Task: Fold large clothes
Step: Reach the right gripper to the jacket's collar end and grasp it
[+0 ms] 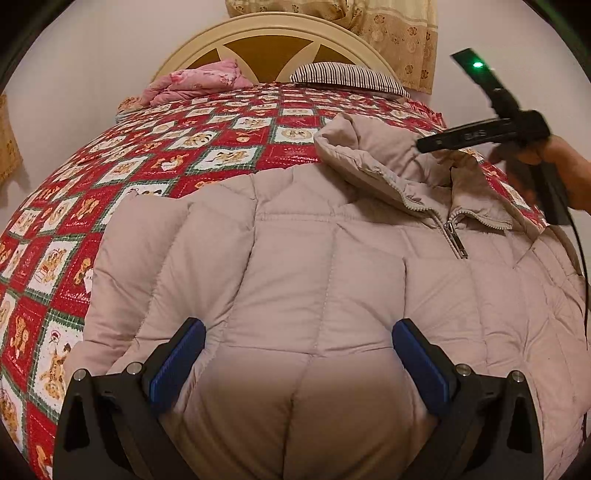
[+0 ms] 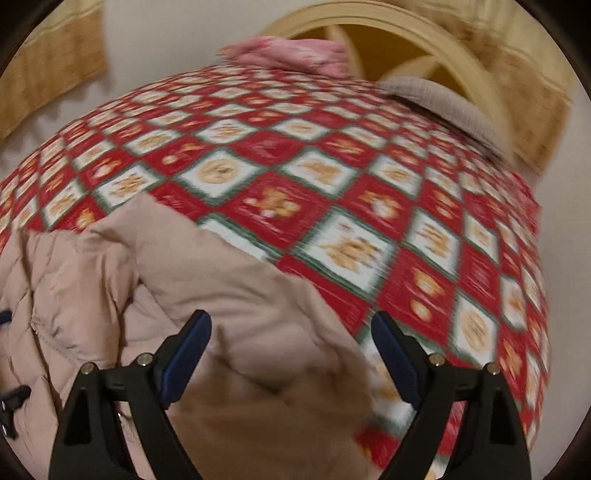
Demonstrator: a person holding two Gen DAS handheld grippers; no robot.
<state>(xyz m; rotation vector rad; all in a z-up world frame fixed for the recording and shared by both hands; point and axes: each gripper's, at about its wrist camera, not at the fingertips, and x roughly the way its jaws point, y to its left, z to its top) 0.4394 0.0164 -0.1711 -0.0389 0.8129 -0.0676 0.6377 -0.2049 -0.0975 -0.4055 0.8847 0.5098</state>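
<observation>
A beige quilted puffer jacket (image 1: 295, 266) lies spread on the bed, its collar (image 1: 369, 155) and zipper pull (image 1: 456, 236) at the upper right. My left gripper (image 1: 298, 354) is open, its blue-padded fingers (image 1: 184, 354) wide apart just above the jacket's body. My right gripper (image 2: 291, 354) is open above a raised fold of the jacket (image 2: 240, 314), close to its edge; this view is blurred. The right gripper also shows in the left wrist view (image 1: 509, 125), held by a hand over the collar.
The bed has a red, white and green checked cover (image 1: 155, 155) (image 2: 332, 192). A pink folded cloth (image 1: 199, 81), a striped pillow (image 1: 347, 75) and a cream headboard (image 1: 273, 26) lie at the far end. Curtains (image 1: 399, 40) hang behind.
</observation>
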